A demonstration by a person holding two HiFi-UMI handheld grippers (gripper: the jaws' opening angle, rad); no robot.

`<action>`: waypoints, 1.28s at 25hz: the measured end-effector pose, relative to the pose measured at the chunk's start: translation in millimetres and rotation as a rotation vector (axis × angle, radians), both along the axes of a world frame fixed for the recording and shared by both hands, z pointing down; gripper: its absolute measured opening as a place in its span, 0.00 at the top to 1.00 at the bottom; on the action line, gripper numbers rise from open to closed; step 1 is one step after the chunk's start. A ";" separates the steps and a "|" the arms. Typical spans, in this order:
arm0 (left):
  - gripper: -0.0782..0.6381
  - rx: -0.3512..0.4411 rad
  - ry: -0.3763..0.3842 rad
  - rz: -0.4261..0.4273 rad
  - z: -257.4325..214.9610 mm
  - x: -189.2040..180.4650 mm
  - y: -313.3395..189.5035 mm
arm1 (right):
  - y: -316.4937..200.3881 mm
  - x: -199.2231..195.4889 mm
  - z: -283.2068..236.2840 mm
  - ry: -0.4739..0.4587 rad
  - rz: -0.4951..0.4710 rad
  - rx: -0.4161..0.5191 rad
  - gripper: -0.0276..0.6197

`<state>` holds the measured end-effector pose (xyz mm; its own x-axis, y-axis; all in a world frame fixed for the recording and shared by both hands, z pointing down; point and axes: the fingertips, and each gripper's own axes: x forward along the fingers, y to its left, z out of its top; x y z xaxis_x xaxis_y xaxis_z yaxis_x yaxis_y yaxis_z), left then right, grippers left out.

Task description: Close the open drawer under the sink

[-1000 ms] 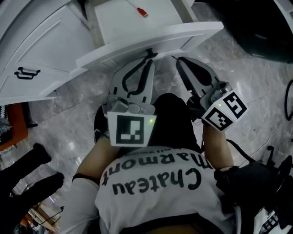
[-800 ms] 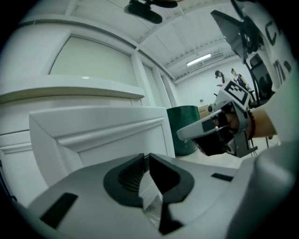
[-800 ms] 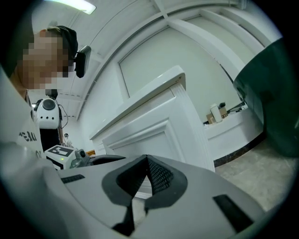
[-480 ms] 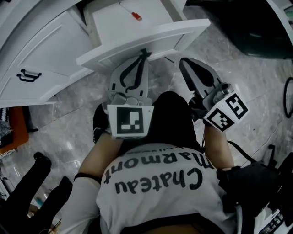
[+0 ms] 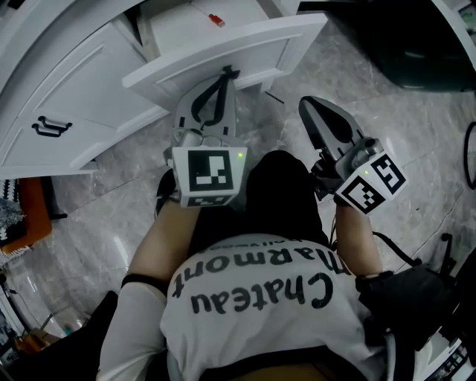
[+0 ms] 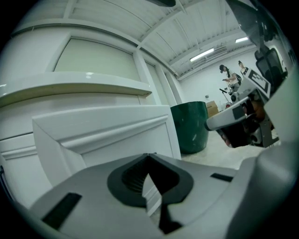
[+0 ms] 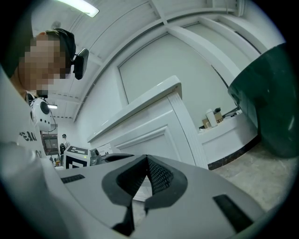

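Drawer [image 5: 223,52] juts open at the upper middle of the frame, so I hold my left tongs [image 5: 225,74] clenched on nothing, tips seemingly against its front to shove it home, while my right tongs [image 5: 309,106], likewise clenched and empty, wait just right of it.

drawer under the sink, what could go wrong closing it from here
1. The left gripper, shut, seems to touch the drawer front at one small spot; it could slip off.
2. The right gripper hangs clear, so a one-sided push might skew and jam it.
3. The small red thing lies loose in the drawer and could slide.
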<state>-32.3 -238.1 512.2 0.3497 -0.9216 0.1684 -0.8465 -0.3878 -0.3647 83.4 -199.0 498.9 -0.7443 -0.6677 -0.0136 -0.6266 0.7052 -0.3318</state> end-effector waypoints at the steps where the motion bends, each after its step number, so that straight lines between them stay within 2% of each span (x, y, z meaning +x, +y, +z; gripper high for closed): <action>1: 0.88 0.000 -0.001 0.002 0.4 -2.2 -3.7 | -2.0 -1.1 0.7 0.001 -0.001 0.002 0.95; 6: 0.88 -0.017 0.003 -0.006 -2.5 -15.2 -24.7 | -18.0 -10.6 -3.3 0.023 -0.007 -0.007 0.94; 12: 0.88 -0.021 0.024 -0.012 -1.3 -13.3 -24.6 | -8.2 -3.7 -2.8 0.035 -0.005 0.012 0.95; 25: 0.88 -0.034 -0.025 -0.057 -6.5 -17.4 -43.1 | -8.0 19.7 -12.2 0.008 0.029 0.016 0.95; 32: 0.88 -0.042 -0.023 -0.074 -8.3 -23.7 -57.1 | -11.7 24.8 -9.8 0.000 0.045 0.001 0.95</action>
